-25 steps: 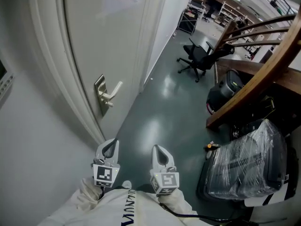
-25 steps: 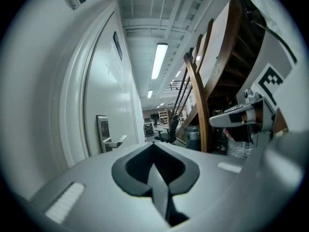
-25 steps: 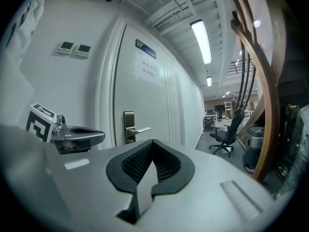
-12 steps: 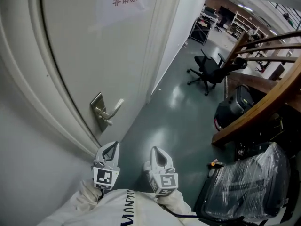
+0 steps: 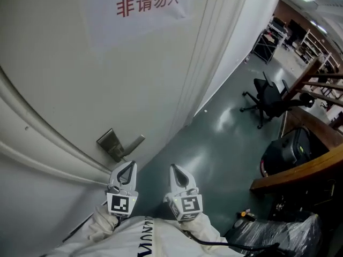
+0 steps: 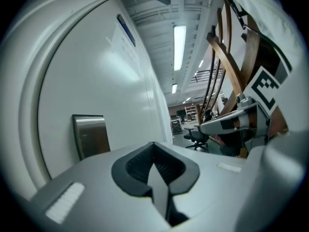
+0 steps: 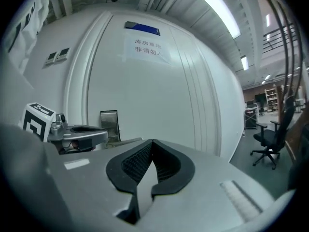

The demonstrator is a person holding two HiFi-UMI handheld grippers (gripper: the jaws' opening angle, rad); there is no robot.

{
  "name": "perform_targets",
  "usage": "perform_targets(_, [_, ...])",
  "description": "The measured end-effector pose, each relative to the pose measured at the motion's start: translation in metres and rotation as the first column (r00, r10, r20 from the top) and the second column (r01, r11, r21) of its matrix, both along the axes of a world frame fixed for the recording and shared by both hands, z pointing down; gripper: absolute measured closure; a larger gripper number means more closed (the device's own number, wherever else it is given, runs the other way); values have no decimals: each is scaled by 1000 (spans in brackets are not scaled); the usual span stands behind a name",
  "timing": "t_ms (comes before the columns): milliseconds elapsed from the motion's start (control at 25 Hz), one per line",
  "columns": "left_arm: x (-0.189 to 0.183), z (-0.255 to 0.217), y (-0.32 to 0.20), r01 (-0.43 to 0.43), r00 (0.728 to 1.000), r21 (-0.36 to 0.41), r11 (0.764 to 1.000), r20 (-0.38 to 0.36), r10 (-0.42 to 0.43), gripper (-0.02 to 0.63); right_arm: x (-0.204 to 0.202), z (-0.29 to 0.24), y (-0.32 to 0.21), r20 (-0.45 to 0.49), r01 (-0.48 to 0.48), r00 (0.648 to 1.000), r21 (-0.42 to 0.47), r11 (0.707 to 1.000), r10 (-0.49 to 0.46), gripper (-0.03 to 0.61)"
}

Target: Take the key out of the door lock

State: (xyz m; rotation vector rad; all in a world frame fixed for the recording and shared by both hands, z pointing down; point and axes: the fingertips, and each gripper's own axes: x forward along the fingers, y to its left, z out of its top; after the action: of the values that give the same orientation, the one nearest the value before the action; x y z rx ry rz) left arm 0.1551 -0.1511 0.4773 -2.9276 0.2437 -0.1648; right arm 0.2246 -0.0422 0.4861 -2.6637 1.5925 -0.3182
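Observation:
A white door (image 5: 107,74) fills the left of the head view, and low on it sits a metal lock plate (image 5: 109,141) with a lever handle (image 5: 134,143). No key shows on the plate in any view. My left gripper (image 5: 128,165) points at the door just below the handle, its jaws shut and empty. My right gripper (image 5: 174,168) is beside it, also shut and empty. In the left gripper view the lock plate (image 6: 91,135) lies ahead and left of my left gripper (image 6: 153,143). In the right gripper view the lock plate (image 7: 109,123) stands left of my right gripper (image 7: 152,141).
A paper sign (image 5: 147,4) with red characters hangs high on the door. To the right, on the dark green floor, stand a black office chair (image 5: 270,98), a black rounded machine (image 5: 292,149), a wooden rail (image 5: 300,170) and a plastic-wrapped object (image 5: 278,240).
The head view has swung left toward the door, so the lock plate now lies lower and closer to the left gripper. Both grippers stay shut, side by side.

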Motion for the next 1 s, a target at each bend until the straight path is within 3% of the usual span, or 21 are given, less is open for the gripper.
perform_targets(160, [5, -7, -17, 153, 988, 5, 988, -20, -153, 614, 19, -4, -39, -12, 191, 981, -5, 982, -191, 578])
perform_targets(280, [-6, -8, -31, 286, 958, -4, 958, -17, -286, 614, 18, -9, -71, -25, 336, 942, 6, 942, -336, 577])
perform_targets(520, [-46, -3, -55, 524, 851, -37, 851, -3, -525, 614, -8, -21, -124, -47, 585, 811, 36, 810, -583, 577])
perform_targets(760, [-80, 8, -50, 684, 729, -19, 729, 19, -684, 614, -28, -3, -132, -7, 720, 694, 52, 692, -720, 577])
perform_targets(880, [-92, 13, -40, 729, 684, -52, 682, 30, -729, 614, -34, 6, -126, 26, 740, 671, 42, 671, -741, 577])
perform_targets(1000, [-97, 11, -32, 737, 675, -68, 673, 31, -737, 614, -36, 5, -121, 24, 739, 673, 37, 673, -739, 577])
